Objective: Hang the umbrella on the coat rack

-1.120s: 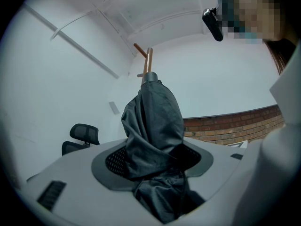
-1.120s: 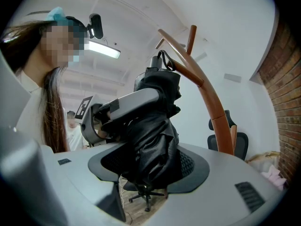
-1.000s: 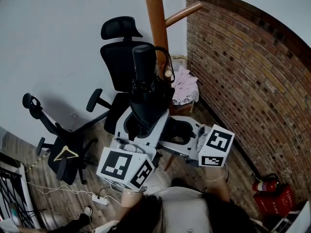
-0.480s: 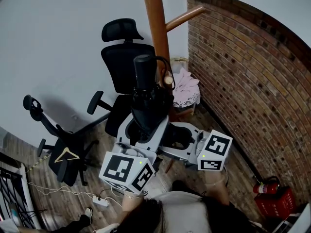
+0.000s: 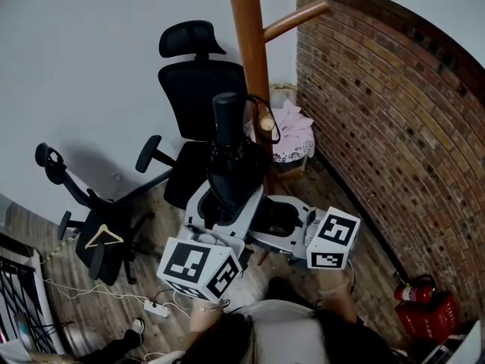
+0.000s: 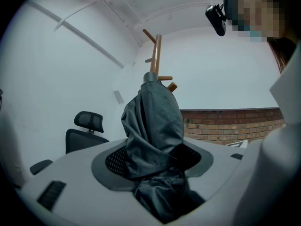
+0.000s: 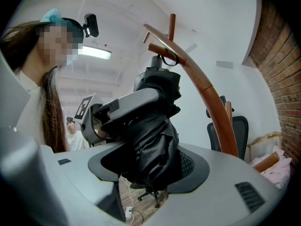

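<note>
A folded black umbrella [image 5: 229,161] stands upright in front of me, next to the wooden coat rack pole [image 5: 250,44]. My left gripper [image 5: 222,207] is shut on its lower fabric, and my right gripper [image 5: 267,218] is shut on the same bundle from the right. The umbrella's thin wrist loop [image 5: 262,111] lies at the knob of a low peg [image 5: 266,123] and seems to sit round it. In the left gripper view, crumpled fabric [image 6: 153,126] fills the jaws, with the rack [image 6: 156,55] behind. In the right gripper view, the umbrella [image 7: 153,145] is clamped, the loop [image 7: 170,58] over a peg.
A black office chair [image 5: 201,82] stands behind the umbrella. A second chair [image 5: 91,218] carries a hanger at the left. The brick wall [image 5: 394,127] runs along the right, with a small table holding pink cloth [image 5: 292,131] and a red extinguisher [image 5: 420,302] beside it. A power strip [image 5: 155,309] lies on the floor.
The umbrella and both grippers have sunk a little beside the pole. Both grips are unchanged.
</note>
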The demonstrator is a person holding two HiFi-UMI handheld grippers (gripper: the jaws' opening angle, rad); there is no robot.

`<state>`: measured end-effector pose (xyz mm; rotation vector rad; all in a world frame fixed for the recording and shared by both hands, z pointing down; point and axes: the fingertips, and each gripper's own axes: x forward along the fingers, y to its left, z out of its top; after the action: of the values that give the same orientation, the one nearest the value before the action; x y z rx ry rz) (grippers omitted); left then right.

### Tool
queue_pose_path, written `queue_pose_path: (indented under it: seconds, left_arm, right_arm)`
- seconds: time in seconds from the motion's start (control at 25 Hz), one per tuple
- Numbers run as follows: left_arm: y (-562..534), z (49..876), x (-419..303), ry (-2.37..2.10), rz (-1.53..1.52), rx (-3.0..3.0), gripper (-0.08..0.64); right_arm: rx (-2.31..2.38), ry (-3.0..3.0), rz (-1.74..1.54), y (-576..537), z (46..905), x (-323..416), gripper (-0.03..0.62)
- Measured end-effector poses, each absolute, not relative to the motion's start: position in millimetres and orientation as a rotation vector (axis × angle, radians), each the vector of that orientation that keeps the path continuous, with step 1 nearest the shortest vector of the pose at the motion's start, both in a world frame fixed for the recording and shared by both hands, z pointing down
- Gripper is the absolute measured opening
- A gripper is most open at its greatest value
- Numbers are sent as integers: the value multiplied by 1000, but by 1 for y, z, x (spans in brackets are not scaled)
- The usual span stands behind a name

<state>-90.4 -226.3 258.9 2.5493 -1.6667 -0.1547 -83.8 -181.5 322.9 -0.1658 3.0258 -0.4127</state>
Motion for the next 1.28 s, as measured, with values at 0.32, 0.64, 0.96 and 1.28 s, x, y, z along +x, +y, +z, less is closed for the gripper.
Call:
queue_pose_path:
  seconds: [0.32, 0.64, 0.96, 1.28]
  left_arm:
    - [-229, 274, -89, -1649, -140, 2531, 272]
    - [-231, 292, -88, -1619, -116, 2507, 272]
    - [-234, 313, -85, -1581, -101, 2489, 272]
    - [-234, 333, -78, -1535, -76, 2500, 272]
  right_arm:
    - [-177, 3034, -460, -183, 337, -82, 265]
    - [-188, 3036, -526, -182, 353, -82, 265]
    - [-220, 3041, -592, -182, 371, -78, 265]
    - [-265, 3046, -646, -181, 390, -73, 265]
